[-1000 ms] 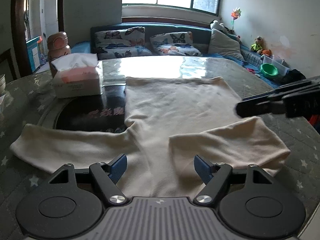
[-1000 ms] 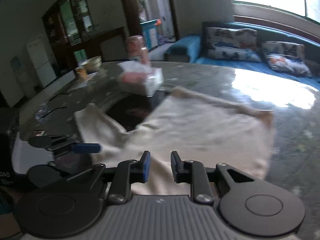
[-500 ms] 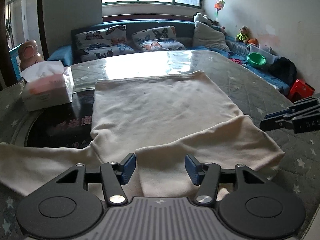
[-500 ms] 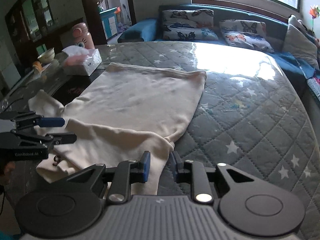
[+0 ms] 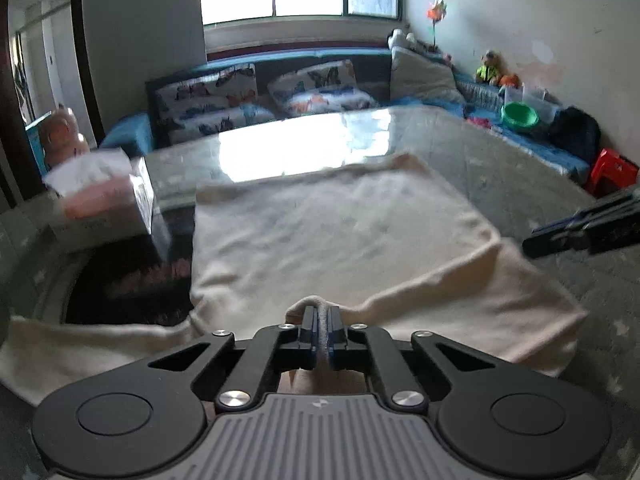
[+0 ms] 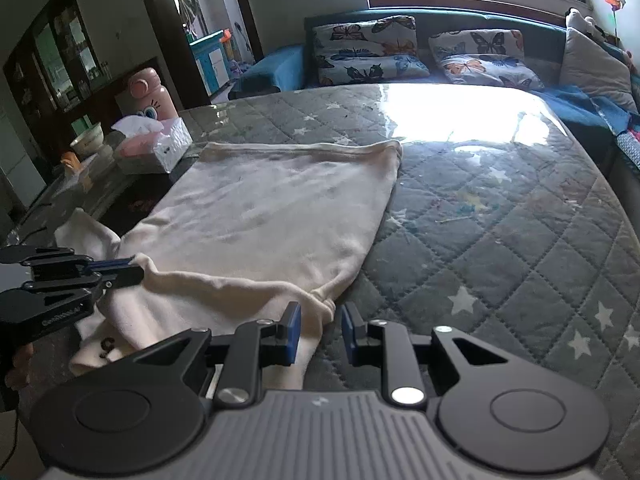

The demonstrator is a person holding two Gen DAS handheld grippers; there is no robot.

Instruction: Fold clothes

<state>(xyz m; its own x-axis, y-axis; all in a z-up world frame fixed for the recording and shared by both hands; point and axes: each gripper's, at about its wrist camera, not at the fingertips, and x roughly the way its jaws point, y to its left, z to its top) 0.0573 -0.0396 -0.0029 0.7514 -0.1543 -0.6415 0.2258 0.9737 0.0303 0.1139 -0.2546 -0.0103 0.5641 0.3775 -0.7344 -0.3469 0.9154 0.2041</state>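
Note:
A cream long-sleeved top (image 5: 340, 236) lies flat on the quilted grey table (image 6: 500, 240), hem toward the window, one sleeve folded across its near part. My left gripper (image 5: 320, 340) is shut on a pinch of the top's near edge by the collar; it shows at the left of the right wrist view (image 6: 120, 274). My right gripper (image 6: 318, 330) is open, its blue pads either side of the top's right shoulder corner (image 6: 324, 304). It shows at the right edge of the left wrist view (image 5: 536, 240). The top (image 6: 280, 216) also fills the right wrist view.
A tissue box (image 5: 104, 204) stands left of the top, with a pink bottle (image 6: 150, 94) behind it. A bowl (image 6: 86, 142) sits at the far left table edge. A blue sofa with butterfly cushions (image 6: 368, 52) runs behind the table. A green bowl (image 5: 519, 116) and a red stool (image 5: 610, 170) are at right.
My left gripper has shut on the top's near edge. My right gripper has opened and moved in around the shoulder corner.

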